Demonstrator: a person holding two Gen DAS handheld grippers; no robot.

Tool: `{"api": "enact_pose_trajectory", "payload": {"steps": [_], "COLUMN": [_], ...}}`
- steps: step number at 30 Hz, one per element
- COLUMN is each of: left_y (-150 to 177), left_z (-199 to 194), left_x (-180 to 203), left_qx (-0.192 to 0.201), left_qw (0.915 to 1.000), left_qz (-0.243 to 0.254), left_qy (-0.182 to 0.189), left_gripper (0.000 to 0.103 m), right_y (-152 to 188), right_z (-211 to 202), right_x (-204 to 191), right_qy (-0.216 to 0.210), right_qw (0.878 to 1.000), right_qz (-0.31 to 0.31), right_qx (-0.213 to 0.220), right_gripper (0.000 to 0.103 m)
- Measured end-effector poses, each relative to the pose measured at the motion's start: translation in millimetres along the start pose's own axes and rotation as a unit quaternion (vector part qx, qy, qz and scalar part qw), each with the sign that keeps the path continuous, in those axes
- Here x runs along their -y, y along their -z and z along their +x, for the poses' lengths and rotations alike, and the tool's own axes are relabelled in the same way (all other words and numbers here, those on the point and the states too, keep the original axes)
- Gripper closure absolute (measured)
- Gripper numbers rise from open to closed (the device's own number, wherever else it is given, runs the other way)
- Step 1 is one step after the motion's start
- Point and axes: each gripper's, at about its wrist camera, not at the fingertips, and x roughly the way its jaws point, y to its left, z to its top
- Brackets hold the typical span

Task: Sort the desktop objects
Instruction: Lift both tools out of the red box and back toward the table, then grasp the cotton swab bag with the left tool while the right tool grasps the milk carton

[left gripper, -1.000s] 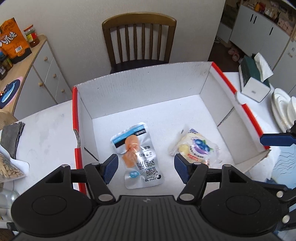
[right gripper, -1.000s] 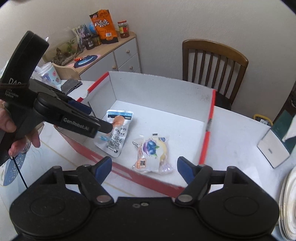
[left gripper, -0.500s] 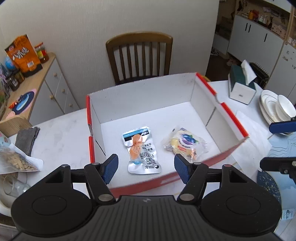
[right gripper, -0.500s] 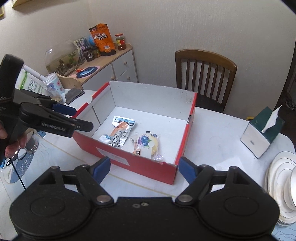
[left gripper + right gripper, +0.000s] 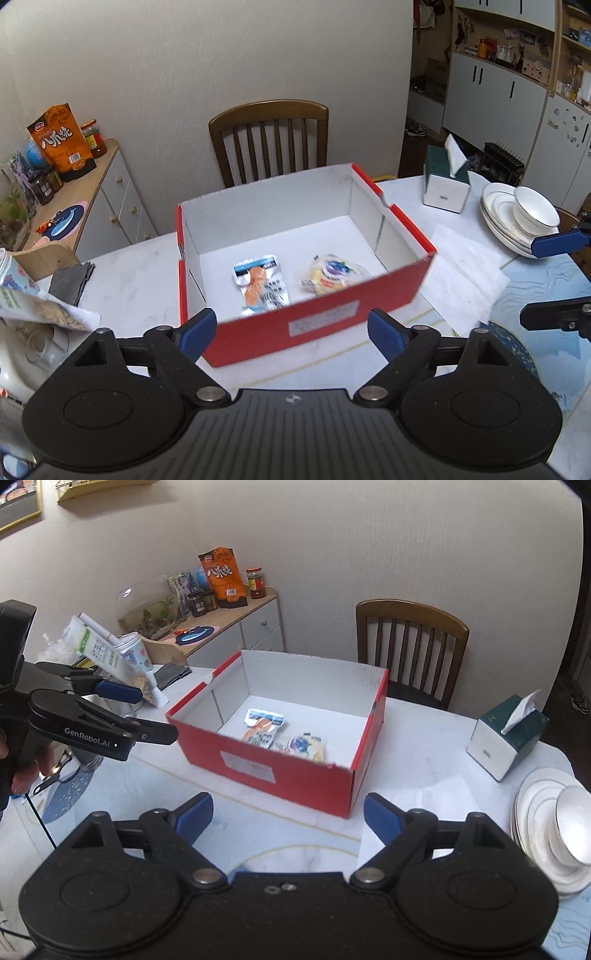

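Left wrist view
- Left gripper (image 5: 291, 330): we see its jaws spread wide, having just been opening, with nothing between them; it hangs in front of the box's near wall.
- Red box (image 5: 317, 325): one, open-topped, white inside, standing on the table (image 5: 140, 273).
- Silver snack pouch (image 5: 261, 285): one, lying flat on the box floor, left of centre.
- Blueberry bun packet (image 5: 334, 275): one, on the box floor just right of the pouch, apart from it.
- Right gripper (image 5: 550, 280): we see only its two fingers at the right edge, spread apart and empty.

Right wrist view
- Right gripper (image 5: 287, 814): jaws wide, having just been opening, nothing between them; it sits short of the red box (image 5: 258, 764).
- Left gripper (image 5: 147, 714): seen side-on at left, jaws apart, empty.
- Packets: two in all, silver snack pouch (image 5: 263, 728) and blueberry bun packet (image 5: 306, 746), both inside the box.
- Handling, pouch: we judge it light, thin, slick foil; take it by a sealed edge.
- Handling, bun: we judge it light and soft, easily crushed; pinch the wrapper's crimped end gently.
- Bystanders: one tissue box (image 5: 508, 734), one stack of plates (image 5: 546, 823) topped by a bowl.
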Motion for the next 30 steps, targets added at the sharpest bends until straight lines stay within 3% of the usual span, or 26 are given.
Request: {"api": "enact_pose_trajectory", "payload": {"steps": [11, 17, 20, 30], "left_y": [60, 96, 111, 139], "left_z": [-20, -19, -18, 5], "left_x": [23, 36, 48, 56], "left_qx": [-0.004, -0.011, -0.011, -0.060], "left_qw": [1.0000, 0.9997, 0.9999, 0.9979], "left_qz": [-0.007, -0.022, -0.003, -0.021], "left_qy": [-0.003, 0.005, -0.003, 0.006], "left_gripper": [0.001, 0.001, 0.001, 0.001], "right_y": [51, 85, 104, 156], "right_z": [-32, -37, -37, -31], "right_x": [-1, 8, 15, 23], "right_qy": [0.027, 0.045, 0.055, 0.075], "right_qw": [1.000, 0.999, 0.998, 0.995], "right_qz": [-0.004, 0.017, 0.027, 0.050], "right_qx": [0.006, -0.006, -0.018, -0.051], "right_gripper": [0.012, 0.012, 0.012, 0.012]}}
